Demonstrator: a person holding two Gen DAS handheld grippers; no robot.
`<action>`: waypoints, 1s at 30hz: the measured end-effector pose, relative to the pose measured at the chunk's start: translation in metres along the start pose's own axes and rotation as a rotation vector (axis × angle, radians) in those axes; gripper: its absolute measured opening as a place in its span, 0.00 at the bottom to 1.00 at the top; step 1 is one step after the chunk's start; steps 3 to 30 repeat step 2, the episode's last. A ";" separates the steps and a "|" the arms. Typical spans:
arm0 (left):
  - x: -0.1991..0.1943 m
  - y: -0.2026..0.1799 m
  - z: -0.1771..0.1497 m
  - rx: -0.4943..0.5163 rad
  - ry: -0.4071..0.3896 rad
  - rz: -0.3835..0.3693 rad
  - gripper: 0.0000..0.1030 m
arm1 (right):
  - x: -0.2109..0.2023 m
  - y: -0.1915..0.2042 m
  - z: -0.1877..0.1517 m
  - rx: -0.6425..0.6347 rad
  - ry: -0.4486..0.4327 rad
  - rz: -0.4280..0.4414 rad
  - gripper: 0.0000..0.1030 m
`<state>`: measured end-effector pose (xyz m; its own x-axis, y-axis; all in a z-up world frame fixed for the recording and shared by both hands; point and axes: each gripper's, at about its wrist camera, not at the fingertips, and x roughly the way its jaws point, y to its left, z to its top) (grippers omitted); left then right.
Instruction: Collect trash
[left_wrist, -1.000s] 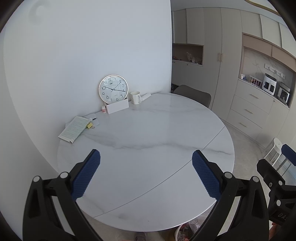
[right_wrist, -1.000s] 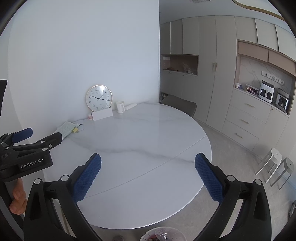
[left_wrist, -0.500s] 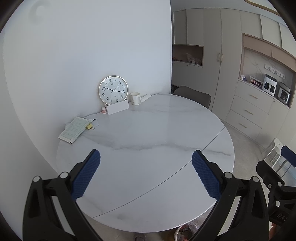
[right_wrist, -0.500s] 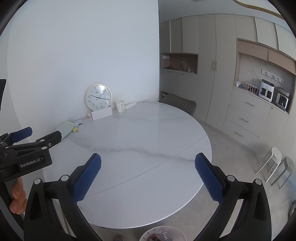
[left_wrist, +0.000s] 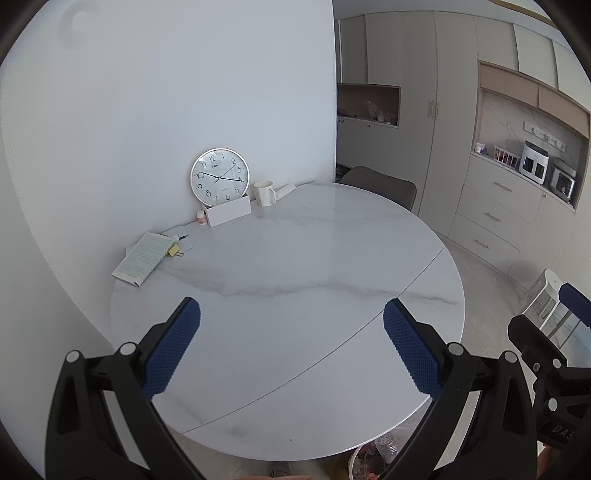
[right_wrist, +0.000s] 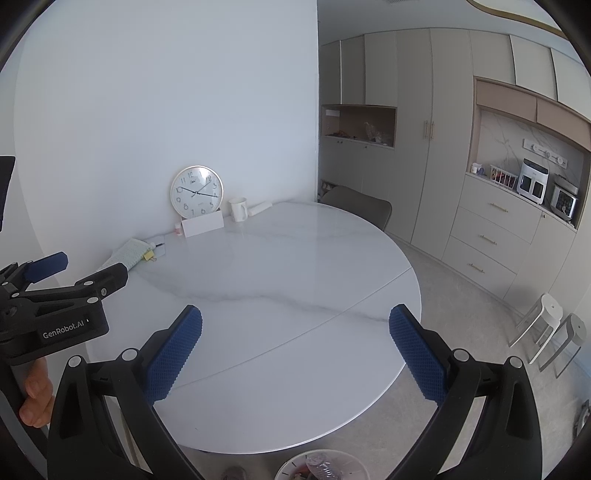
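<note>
A white trash bin (right_wrist: 295, 459) stands on the floor below the near edge of the round marble table (right_wrist: 280, 280); a crushed clear plastic bottle (right_wrist: 323, 463) lies in it. The left wrist view shows the same bin (left_wrist: 355, 456) with that bottle (left_wrist: 386, 448). My left gripper (left_wrist: 291, 350) hovers open over the table's near part, nothing between its blue pads. My right gripper (right_wrist: 295, 354) is open and empty as well, beside it. Each gripper shows at the edge of the other's view: the left gripper (right_wrist: 83, 268), the right gripper (left_wrist: 546, 314).
Along the wall on the table stand a clock (left_wrist: 220, 177), a white card box (left_wrist: 229, 215), a mug (left_wrist: 264, 193), a paper roll (left_wrist: 285, 191) and a notebook (left_wrist: 144, 258). A grey chair (left_wrist: 380, 186) sits behind; cabinets (right_wrist: 491, 236) and two stools (right_wrist: 550, 325) are to the right.
Both grippers have only drifted a little over the table's near edge. Their jaws stay open and nothing on the table has moved.
</note>
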<state>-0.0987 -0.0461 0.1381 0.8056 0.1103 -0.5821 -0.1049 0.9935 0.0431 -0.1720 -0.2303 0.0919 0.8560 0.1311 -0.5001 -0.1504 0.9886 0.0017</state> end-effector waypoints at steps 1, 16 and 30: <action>0.000 0.000 0.000 -0.001 -0.001 0.000 0.92 | 0.000 0.000 0.000 0.000 -0.001 0.000 0.98; 0.000 0.000 0.000 -0.002 0.000 -0.001 0.92 | 0.000 -0.001 -0.001 0.001 -0.001 0.000 0.98; 0.000 0.000 0.000 -0.002 0.000 -0.001 0.92 | 0.000 -0.001 -0.001 0.001 -0.001 0.000 0.98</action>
